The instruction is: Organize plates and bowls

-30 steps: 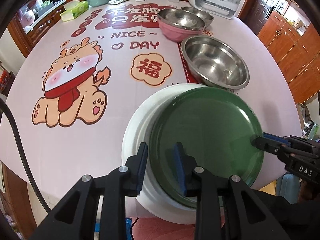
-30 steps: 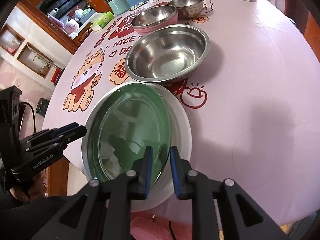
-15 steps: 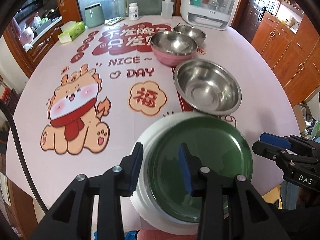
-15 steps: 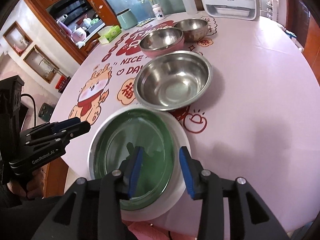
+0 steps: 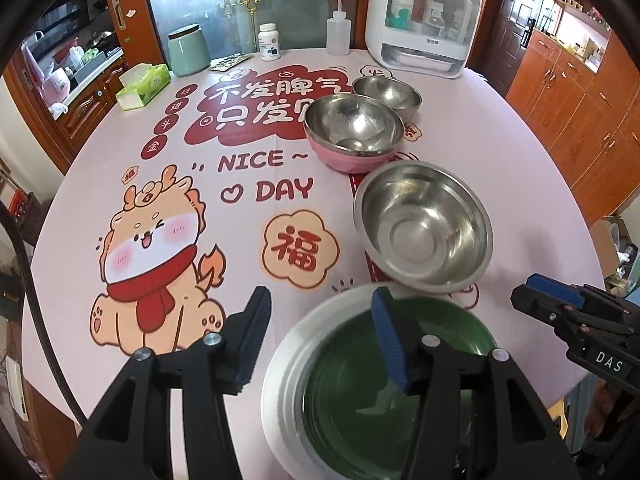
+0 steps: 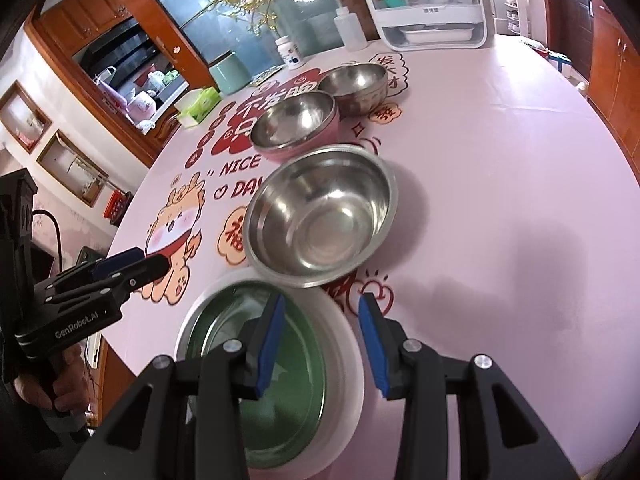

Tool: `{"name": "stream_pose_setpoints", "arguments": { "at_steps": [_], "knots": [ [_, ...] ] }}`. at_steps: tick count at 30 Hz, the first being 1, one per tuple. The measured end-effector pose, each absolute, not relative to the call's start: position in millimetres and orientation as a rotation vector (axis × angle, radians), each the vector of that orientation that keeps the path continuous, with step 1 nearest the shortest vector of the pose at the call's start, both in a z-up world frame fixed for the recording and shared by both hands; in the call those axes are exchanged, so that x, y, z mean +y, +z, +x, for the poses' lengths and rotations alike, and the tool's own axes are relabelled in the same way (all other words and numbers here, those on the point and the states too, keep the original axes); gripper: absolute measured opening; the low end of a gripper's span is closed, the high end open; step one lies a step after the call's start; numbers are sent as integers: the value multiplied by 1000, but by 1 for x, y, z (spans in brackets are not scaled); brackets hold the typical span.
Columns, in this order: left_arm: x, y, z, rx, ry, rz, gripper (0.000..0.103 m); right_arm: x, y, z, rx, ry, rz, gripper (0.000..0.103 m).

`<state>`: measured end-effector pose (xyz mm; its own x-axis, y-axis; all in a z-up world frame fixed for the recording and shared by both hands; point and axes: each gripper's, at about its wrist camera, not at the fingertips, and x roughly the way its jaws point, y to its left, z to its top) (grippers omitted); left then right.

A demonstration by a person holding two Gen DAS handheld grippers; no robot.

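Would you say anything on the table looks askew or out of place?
Nothing stands out. The green plate sits flat in the white plate, slightly off-centre, and the three bowls stand upright, unspilled.

The tablecloth (image 5: 248, 208) reads "NICE ~ DAY"; hand-held grippers read "DAS" (image 5: 560, 308) and "GenRobot.AI" (image 6: 132, 264).

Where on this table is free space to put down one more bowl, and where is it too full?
Free: the wide pink stretch right of the big steel bowl, toward the table edge, and the printed dog area left of the plates. Crowded: the line from the green plate on the white plate up to the pink bowl and small bowl.
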<state>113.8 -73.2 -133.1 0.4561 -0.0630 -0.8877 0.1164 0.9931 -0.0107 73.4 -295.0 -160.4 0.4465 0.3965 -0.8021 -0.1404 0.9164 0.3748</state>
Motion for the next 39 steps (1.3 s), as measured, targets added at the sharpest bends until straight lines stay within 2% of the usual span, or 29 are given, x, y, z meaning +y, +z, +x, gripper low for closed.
{"name": "stream_pose_setpoints", "arguments": {
  "at_steps": [6,10,12,28,33,35,37,39],
  "knots": [
    [-78,-141,137,1108,-108,55,64,-299,-163,92,1051,302,267,39],
    [-83,-149,152,1129,-107,58,66,-303,-168,101,1051,279,266,39],
    [-84,-154,159,1134,-111,50,71,-304,-173,106,1060,279,277,39],
    [-99,-192,194,1212,-115,-21,71,-309,-195,132,1104,270,331,39],
    [-103,-201,199,1241,-120,-21,62,-311,-201,137,1119,270,348,38],
    [-104,-205,201,1252,-119,-22,54,-312,-204,139,1125,271,354,33],
    [-105,-209,203,1273,-124,-29,40,-312,-205,140,1131,275,358,29],
    [-104,-212,204,1292,-124,-44,37,-311,-205,141,1132,280,357,26]
  ]
}}
